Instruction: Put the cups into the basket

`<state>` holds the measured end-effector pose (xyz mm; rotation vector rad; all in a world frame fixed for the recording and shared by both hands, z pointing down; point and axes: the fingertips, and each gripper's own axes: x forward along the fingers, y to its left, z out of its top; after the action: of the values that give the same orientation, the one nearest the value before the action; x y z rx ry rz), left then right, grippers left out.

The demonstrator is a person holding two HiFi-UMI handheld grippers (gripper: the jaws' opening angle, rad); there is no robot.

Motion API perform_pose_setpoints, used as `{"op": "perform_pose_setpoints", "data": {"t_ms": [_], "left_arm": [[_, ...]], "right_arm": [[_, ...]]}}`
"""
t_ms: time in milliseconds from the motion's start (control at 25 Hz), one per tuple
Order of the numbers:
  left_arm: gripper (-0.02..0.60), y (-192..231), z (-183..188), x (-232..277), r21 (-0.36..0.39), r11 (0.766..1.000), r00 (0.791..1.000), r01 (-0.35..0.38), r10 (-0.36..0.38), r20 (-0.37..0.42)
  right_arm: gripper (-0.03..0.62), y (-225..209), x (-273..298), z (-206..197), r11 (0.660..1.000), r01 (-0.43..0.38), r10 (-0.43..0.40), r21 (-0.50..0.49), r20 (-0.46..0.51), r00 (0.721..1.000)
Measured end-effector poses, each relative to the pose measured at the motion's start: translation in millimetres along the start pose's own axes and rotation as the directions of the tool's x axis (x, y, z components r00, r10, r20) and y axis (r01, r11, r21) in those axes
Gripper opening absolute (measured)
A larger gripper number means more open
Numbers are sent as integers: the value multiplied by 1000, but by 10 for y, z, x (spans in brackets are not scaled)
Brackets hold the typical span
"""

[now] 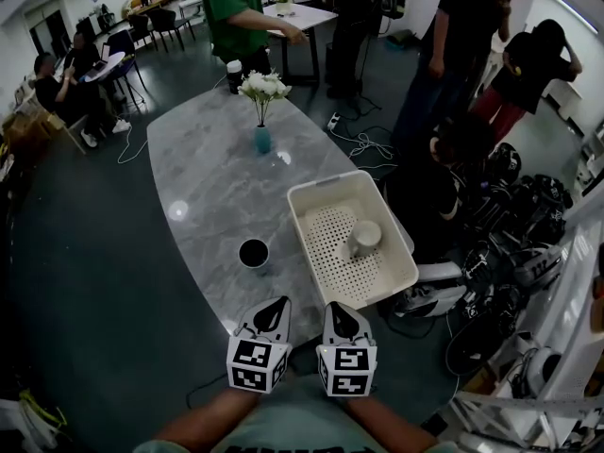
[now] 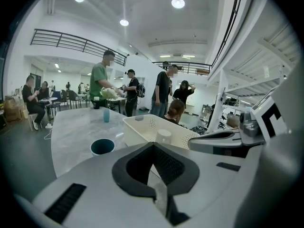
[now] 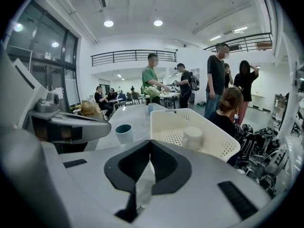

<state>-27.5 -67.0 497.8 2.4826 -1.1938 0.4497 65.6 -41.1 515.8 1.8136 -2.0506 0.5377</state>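
1. Head view shows a grey marble surface (image 1: 208, 177) with a vase (image 1: 262, 138) of white flowers standing well beyond the cups. A person in green (image 1: 236, 12) stands past the far end, and other people stand or crouch along the right side. Dark gear (image 1: 514, 243) is piled on the floor to the right.
2. Nothing stands between the grippers and the cups. The left gripper (image 1: 276, 314) and right gripper (image 1: 340, 319) hang side by side over the near edge of the surface.
3. Left gripper view shows its fingers (image 2: 135, 167) pressed together with nothing between them. Right gripper view shows its fingers (image 3: 166, 163) also together and empty.
4. In each gripper view, the gripper's own body covers the near surface and the near end of the basket. The person's forearms are cut off at the bottom of the head view.
5. A white basket (image 1: 307, 201) with a perforated floor sits at the right edge of the surface. It holds one white cup (image 1: 365, 237), which seems to stand mouth-down.
6. A dark cup (image 1: 253, 253) stands upright on the surface just left of the basket, not touching it.
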Motion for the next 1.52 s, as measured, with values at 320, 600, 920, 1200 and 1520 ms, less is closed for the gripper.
{"op": "perform_pose_setpoints", "data": {"t_ms": [320,600,920,1200,1520], "left_arm": [[3,-46,4,58,3,1000,1000,6,-6,-5],[3,-75,35,59,6,1000,1000,14,-14,-2],[3,-17,-22,72,-11,1000,1000,-9,9,7],[3,229,-31,-24,-42,997,998,-66,67,6],[3,570,-79,-152,-91,982,986,-163,165,14]], "right_arm": [[17,-82,-11,19,1000,10,-10,3,2,1000],[17,-96,-36,29,1000,15,-15,-1,6,1000],[17,-74,-4,-4,1000,3,-3,-8,11,1000],[17,122,95,70,999,-37,37,-35,5,999],[17,466,325,145,987,-138,138,-83,-4,990]]}}
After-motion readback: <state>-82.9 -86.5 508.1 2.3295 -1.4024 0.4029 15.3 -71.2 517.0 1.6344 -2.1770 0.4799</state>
